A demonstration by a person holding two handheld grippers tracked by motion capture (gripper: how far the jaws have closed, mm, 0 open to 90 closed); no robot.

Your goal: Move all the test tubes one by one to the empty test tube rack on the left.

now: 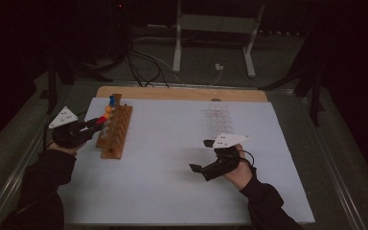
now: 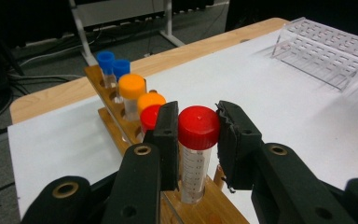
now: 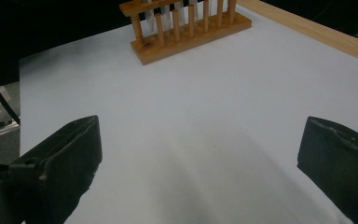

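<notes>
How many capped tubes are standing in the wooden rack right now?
6 in the long wooden rack: two blue-capped at the far end, two orange-capped, one red-capped, and a red-capped plastic tube clamped by the left gripper. Others may be hidden.

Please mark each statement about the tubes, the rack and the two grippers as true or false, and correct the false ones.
1. The left gripper grips a red-capped tube. True.
2. That tube lies flat on the white sheet. False: it stands upright in the wooden rack.
3. The right gripper has wide open jaws with nothing between them. True.
4. All the caps in the rack are red. False: there are also orange caps and blue caps.
5. A clear plastic rack stands on the white sheet. True.
</notes>
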